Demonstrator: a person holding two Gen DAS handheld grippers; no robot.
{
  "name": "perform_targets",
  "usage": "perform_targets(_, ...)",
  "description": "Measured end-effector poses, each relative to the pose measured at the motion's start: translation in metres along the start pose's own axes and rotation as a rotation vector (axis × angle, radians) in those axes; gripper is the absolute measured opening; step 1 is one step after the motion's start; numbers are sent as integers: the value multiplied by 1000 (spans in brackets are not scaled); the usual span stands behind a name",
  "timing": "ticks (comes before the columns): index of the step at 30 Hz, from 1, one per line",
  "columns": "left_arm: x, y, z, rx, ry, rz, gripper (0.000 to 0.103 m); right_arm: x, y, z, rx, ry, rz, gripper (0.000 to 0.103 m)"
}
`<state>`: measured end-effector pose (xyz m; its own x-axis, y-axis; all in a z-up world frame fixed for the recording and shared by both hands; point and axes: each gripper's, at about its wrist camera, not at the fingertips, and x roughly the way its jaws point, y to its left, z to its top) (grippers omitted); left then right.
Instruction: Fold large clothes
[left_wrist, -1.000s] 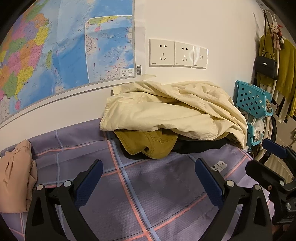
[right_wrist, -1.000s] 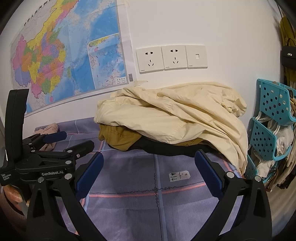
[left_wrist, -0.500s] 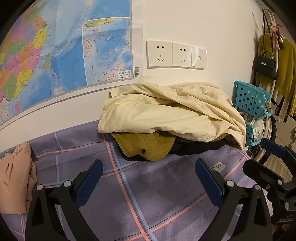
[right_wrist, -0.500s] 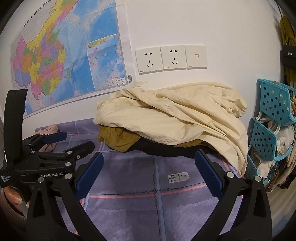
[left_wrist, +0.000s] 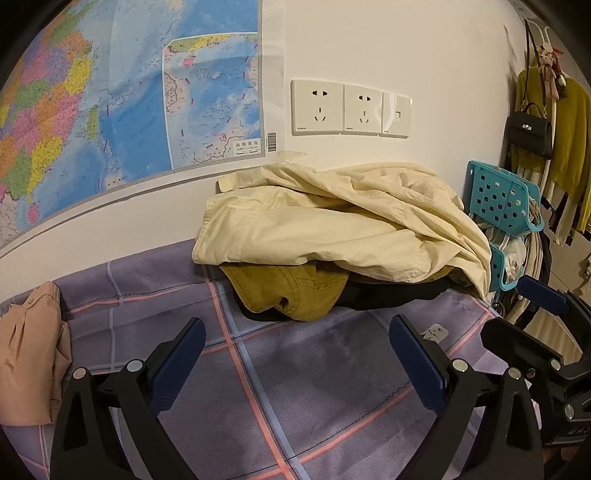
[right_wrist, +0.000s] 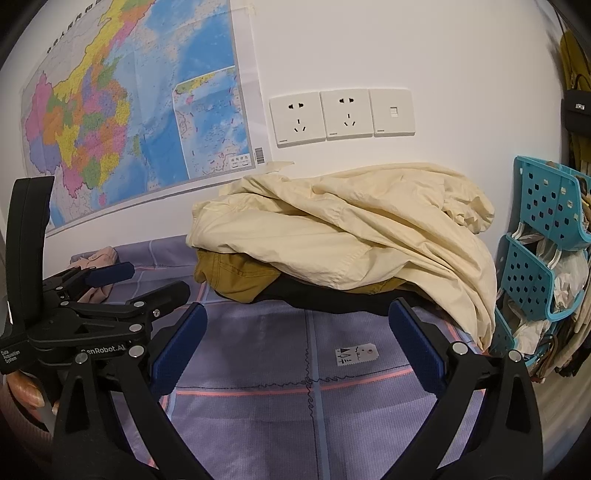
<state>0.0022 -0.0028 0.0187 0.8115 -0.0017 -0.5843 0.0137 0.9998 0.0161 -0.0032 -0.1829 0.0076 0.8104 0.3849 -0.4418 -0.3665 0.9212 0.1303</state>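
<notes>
A heap of clothes lies against the wall on the purple checked sheet (left_wrist: 288, 373): a crumpled cream garment (left_wrist: 332, 218) (right_wrist: 354, 236) on top, a mustard one (left_wrist: 291, 291) (right_wrist: 236, 273) under it, a black one (right_wrist: 325, 295) at the bottom. My left gripper (left_wrist: 295, 362) hovers open over bare sheet, short of the heap, nothing between its fingers. My right gripper (right_wrist: 295, 350) is open too, equally short of the heap. The left gripper (right_wrist: 122, 284) shows at the left of the right wrist view, the right gripper (left_wrist: 532, 314) at the right of the left wrist view.
A peach garment (left_wrist: 29, 350) lies apart at the sheet's left. A turquoise perforated rack (right_wrist: 543, 236) stuffed with items stands right of the heap. Hanging clothes and a black handbag (left_wrist: 528, 129) fill the far right. A map (left_wrist: 110, 110) and wall sockets (right_wrist: 340, 114) are behind.
Both views have shifted slightly; the heap sits a little lower and left in the left wrist view. Both grippers stay open. The clothes have not moved.
</notes>
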Motion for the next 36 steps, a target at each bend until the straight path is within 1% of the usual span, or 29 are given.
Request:
perform_targets(23, 10, -1, 3, -19, 26, -13, 96, 5, -4, 2, -8, 4, 4, 97)
perform_targets(31, 22, -1, 7, -25, 42, -7, 96, 14, -7, 13, -42, 5, 2, 97)
perform_targets(36, 37, 5, 14, -41, 58, 4, 96, 32, -15, 30, -67, 16, 2, 97)
